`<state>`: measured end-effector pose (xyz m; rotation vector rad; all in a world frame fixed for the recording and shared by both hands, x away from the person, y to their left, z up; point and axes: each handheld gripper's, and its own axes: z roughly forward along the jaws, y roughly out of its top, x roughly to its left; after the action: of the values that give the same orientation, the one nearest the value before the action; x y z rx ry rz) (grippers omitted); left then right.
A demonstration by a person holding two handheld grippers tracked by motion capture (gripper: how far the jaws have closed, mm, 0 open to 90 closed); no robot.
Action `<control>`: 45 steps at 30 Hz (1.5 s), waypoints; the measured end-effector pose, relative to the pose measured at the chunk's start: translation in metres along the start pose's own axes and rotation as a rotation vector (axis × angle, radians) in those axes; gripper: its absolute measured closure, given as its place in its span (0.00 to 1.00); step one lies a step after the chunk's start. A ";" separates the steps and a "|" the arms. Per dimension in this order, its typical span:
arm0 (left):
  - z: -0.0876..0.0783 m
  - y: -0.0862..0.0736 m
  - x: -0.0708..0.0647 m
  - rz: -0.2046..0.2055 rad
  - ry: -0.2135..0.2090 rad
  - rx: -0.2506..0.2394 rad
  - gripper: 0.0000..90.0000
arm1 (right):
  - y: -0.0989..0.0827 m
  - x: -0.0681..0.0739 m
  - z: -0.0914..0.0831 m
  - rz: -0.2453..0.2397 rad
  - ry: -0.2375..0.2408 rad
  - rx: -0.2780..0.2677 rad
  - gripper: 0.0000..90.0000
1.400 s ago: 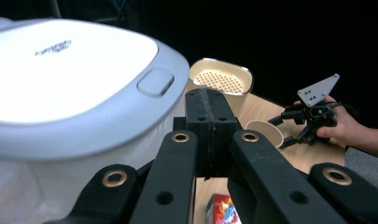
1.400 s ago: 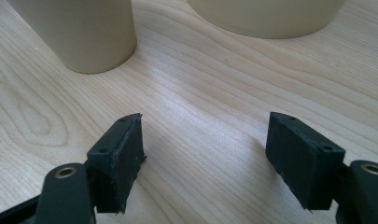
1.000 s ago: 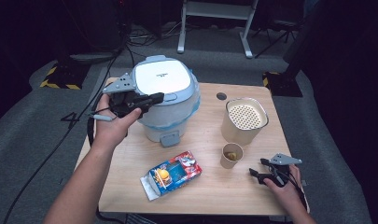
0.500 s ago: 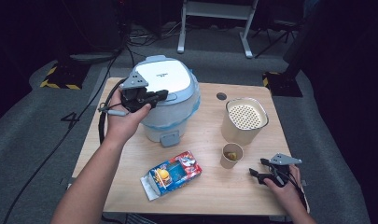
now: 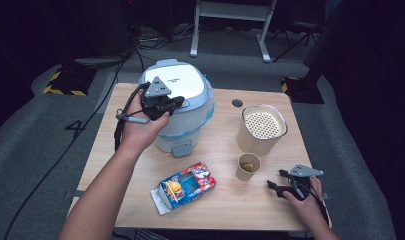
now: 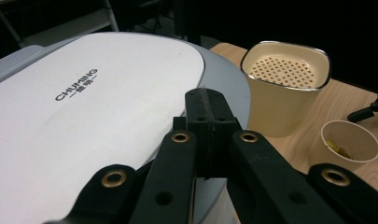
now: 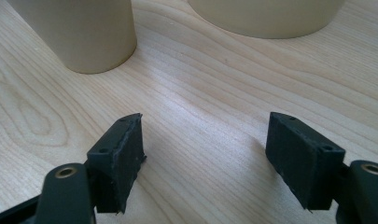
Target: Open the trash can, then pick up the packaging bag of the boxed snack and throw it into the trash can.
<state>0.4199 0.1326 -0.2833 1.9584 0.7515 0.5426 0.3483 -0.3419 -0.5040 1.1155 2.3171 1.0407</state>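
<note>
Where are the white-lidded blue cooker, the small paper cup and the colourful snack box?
white-lidded blue cooker [image 5: 187,82], high view, on its white lid.
small paper cup [image 5: 247,171], high view, on its side wall.
colourful snack box [image 5: 185,186], high view, on its printed top face.

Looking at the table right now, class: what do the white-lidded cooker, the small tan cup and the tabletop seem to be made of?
White-lidded cooker: probably plastic; smooth matt lid with printed lettering.
Small tan cup: likely paper; thin rim, dull surface.
Tabletop: pale wood or a wood-look laminate; the grain lines show clearly.
</note>
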 end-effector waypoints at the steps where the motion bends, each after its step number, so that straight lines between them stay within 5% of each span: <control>1: 0.000 0.000 0.000 -0.003 -0.006 0.001 1.00 | 0.000 0.000 0.000 -0.001 0.000 0.000 0.31; 15: 0.001 0.002 -0.002 0.021 0.008 0.027 1.00 | 0.000 0.000 0.000 0.000 0.000 -0.001 0.31; 19: 0.001 0.000 0.001 -0.004 -0.032 0.004 1.00 | 0.000 0.000 0.000 -0.001 0.000 -0.001 0.31; 20: 0.001 -0.004 0.003 -0.040 -0.058 -0.032 0.99 | 0.000 0.000 0.000 0.000 0.000 -0.001 0.31; 22: 0.001 -0.005 0.004 -0.046 -0.067 -0.052 0.79 | 0.000 0.000 0.000 0.000 0.000 -0.001 0.31; 25: 0.001 -0.012 0.001 -0.067 -0.125 -0.124 0.65 | 0.000 0.000 0.000 0.000 0.000 -0.001 0.31; 26: -0.001 -0.015 -0.003 -0.072 -0.184 -0.151 0.60 | 0.000 0.000 0.000 0.000 0.000 -0.001 0.31; 30: -0.005 -0.021 -0.010 -0.034 -0.233 -0.171 0.55 | 0.000 0.000 0.000 0.000 0.000 -0.001 0.31; 45: -0.018 -0.055 -0.025 -0.019 -0.238 -0.110 0.47 | 0.000 0.000 0.000 0.000 0.000 -0.001 0.31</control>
<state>0.3752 0.1470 -0.3253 1.8712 0.5773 0.3249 0.3484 -0.3419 -0.5040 1.1152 2.3167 1.0417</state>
